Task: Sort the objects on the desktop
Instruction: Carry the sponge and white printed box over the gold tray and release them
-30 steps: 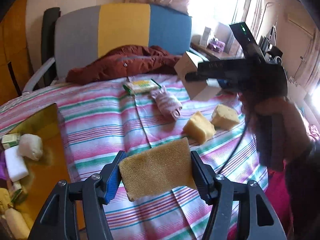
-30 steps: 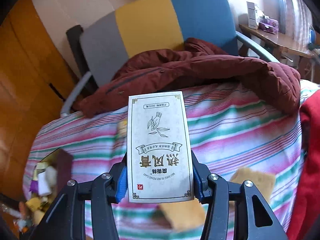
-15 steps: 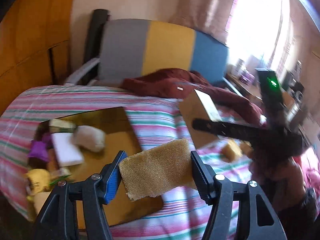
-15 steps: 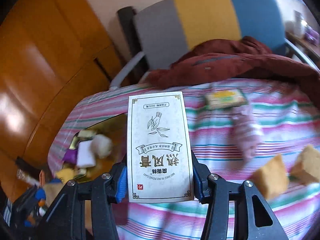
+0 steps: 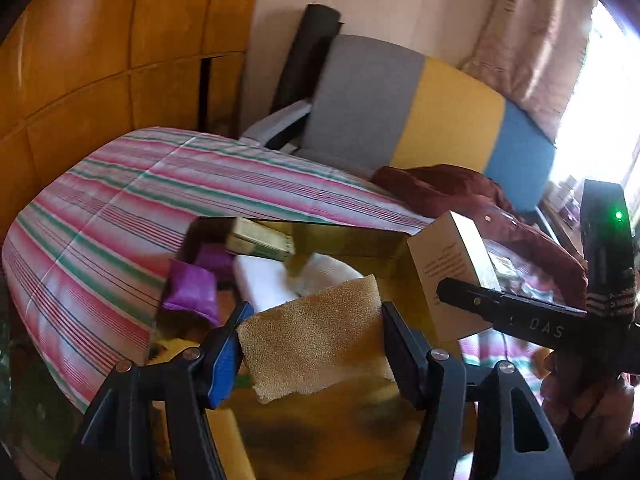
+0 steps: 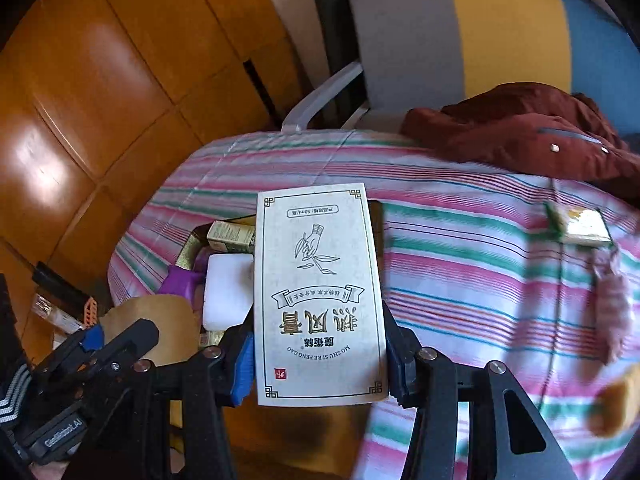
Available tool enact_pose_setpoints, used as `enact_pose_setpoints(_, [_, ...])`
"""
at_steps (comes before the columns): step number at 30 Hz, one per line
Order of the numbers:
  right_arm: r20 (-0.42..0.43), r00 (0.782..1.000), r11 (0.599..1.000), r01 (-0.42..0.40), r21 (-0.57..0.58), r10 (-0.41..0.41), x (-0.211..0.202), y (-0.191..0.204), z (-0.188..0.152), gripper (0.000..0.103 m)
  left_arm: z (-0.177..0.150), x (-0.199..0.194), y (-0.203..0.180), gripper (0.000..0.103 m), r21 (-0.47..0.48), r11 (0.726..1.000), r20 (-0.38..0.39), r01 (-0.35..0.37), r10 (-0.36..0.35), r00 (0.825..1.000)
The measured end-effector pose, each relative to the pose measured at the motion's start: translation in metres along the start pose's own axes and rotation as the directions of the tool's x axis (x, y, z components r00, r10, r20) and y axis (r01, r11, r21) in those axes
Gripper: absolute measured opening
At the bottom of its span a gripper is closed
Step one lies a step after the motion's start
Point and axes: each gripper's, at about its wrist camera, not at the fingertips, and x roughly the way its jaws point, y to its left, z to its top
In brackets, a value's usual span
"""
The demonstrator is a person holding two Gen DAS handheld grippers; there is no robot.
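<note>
The left claw (image 5: 312, 344) grips a tan sponge (image 5: 316, 340) above the gold tray (image 5: 352, 236) on the striped table (image 5: 120, 208). The right claw (image 6: 320, 364) clamps a white printed box (image 6: 320, 296) over the same tray, beside the purple pouch (image 5: 192, 292) and white block (image 6: 228, 292) inside.

Pink-green striped cloth (image 6: 480, 280), tan sponge (image 5: 312, 336) (purple pouch (image 5: 192, 292)).
</note>
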Motion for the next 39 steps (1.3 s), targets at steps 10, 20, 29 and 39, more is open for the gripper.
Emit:
enact_pose_setpoints(10, [-0.054, 0.995, 0.997, 0.083, 0.002, -0.082, 0.055, 0.006, 0.027, 0.057, 0.018, 0.037, 0.017, 0.064, -0.04, 0.999, -0.048, -0.023, 0.021, 0.999])
enact_pose_setpoints(20, [0.011, 0.994, 0.994, 0.106, 0.013, -0.106, 0.024, -0.002, 0.004, 0.065, 0.027, 0.069, 0.013, 0.065, -0.017, 0.999, -0.08, -0.048, 0.047, 0.996])
enact_pose_setpoints(29, [0.04, 0.993, 0.994, 0.109, 0.029, -0.11, -0.008, -0.004, -0.036, 0.077, 0.033, 0.095, -0.006, 0.075, 0.05, 0.996, -0.121, -0.076, 0.081, 0.989])
enact_pose_setpoints(39, [0.039, 0.992, 0.992, 0.121, 0.044, -0.123, -0.019, -0.011, -0.06, 0.082, 0.028, 0.058, -0.006, 0.084, 0.05, 0.99, -0.026, -0.131, 0.133, 0.991])
